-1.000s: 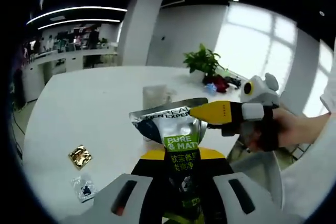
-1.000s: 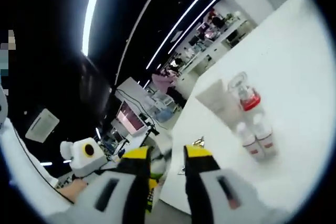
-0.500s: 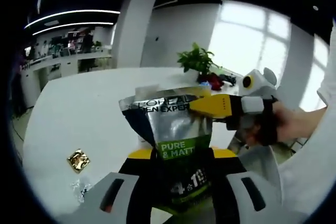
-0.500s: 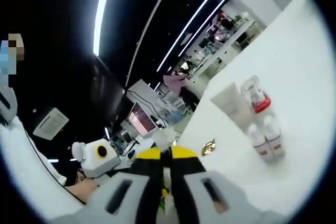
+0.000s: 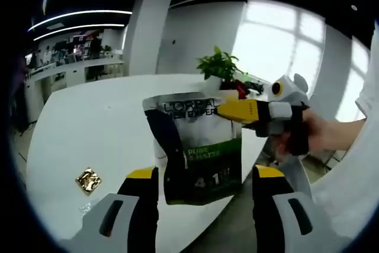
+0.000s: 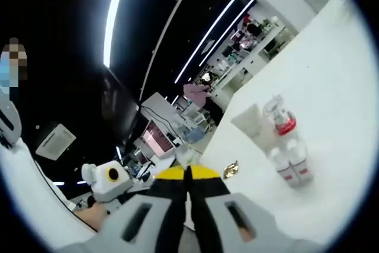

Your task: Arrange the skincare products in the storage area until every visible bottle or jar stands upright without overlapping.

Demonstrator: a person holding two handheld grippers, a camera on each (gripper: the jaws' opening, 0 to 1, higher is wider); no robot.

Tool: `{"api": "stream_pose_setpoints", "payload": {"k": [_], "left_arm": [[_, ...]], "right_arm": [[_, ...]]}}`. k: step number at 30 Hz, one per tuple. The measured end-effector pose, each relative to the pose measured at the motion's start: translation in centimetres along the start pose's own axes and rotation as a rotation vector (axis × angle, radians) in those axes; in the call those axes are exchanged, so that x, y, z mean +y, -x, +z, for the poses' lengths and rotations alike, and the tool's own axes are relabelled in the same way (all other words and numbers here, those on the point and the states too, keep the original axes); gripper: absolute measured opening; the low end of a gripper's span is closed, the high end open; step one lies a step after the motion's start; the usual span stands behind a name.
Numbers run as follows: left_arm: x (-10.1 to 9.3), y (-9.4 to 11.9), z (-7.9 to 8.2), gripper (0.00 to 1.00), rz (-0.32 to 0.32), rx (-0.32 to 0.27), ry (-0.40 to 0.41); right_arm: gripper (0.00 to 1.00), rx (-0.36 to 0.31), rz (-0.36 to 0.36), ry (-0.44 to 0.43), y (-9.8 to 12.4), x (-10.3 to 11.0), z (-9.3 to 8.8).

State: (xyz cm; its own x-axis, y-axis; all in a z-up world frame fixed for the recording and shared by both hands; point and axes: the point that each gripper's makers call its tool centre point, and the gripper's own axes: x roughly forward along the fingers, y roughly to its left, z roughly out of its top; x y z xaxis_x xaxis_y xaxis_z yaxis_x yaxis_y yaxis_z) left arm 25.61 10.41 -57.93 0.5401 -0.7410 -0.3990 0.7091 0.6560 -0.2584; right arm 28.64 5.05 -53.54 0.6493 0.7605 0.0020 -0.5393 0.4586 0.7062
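Note:
A silver and green L'Oreal pouch (image 5: pixel 201 146) hangs in the air above the white table's (image 5: pixel 89 122) near edge. My right gripper (image 5: pixel 228 109) comes in from the right, held by a hand, and is shut on the pouch's top right corner. My left gripper (image 5: pixel 205 176) stands open below, one jaw on each side of the pouch's bottom, not touching it. In the right gripper view my right gripper (image 6: pixel 187 173) shows its jaws pressed together. Beyond it on the table (image 6: pixel 337 81) stand a white tube (image 6: pixel 249 119), a clear red-capped bottle (image 6: pixel 279 117) and two small white bottles (image 6: pixel 290 165).
A gold packet (image 5: pixel 89 179) lies on the table near the left gripper and also appears as the gold packet (image 6: pixel 230 170) in the right gripper view. A potted plant (image 5: pixel 220 66) stands at the far edge. The left gripper (image 6: pixel 106 179) and a hand show at lower left.
My left gripper has opened and let go of the pouch. My right gripper shut on its top corner and now carries it alone; the pouch hangs higher.

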Motion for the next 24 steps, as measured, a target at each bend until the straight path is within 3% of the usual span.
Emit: {"api": "stream_pose_setpoints", "payload": {"k": [6,11,13,15,19,24], "left_arm": [[0.5,0.7,0.4,0.66,-0.034,-0.025,0.047],[-1.0,1.3,1.9,0.65,-0.201,-0.073,0.118],[-1.4,1.6,2.7,0.63,-0.246,-0.106,0.138],[-1.8,1.9,3.3,0.57,-0.277,-0.128,0.149],[-2.3,2.4,3.8,0.32,-0.305,-0.156,0.154],[-3.1,3.2,3.1,0.17,-0.338,-0.156,0.189]], "right_arm": [[0.01,0.025,0.087,0.021,0.4,1.9,0.3],[0.01,0.056,0.243,0.044,1.0,5.7,0.7],[0.01,0.068,0.268,0.056,1.1,6.5,0.9],[0.01,0.075,0.277,0.06,1.1,6.9,1.1],[0.01,0.073,0.287,0.087,1.2,7.5,1.1],[0.01,0.036,0.254,0.075,1.6,6.9,1.9]]}}
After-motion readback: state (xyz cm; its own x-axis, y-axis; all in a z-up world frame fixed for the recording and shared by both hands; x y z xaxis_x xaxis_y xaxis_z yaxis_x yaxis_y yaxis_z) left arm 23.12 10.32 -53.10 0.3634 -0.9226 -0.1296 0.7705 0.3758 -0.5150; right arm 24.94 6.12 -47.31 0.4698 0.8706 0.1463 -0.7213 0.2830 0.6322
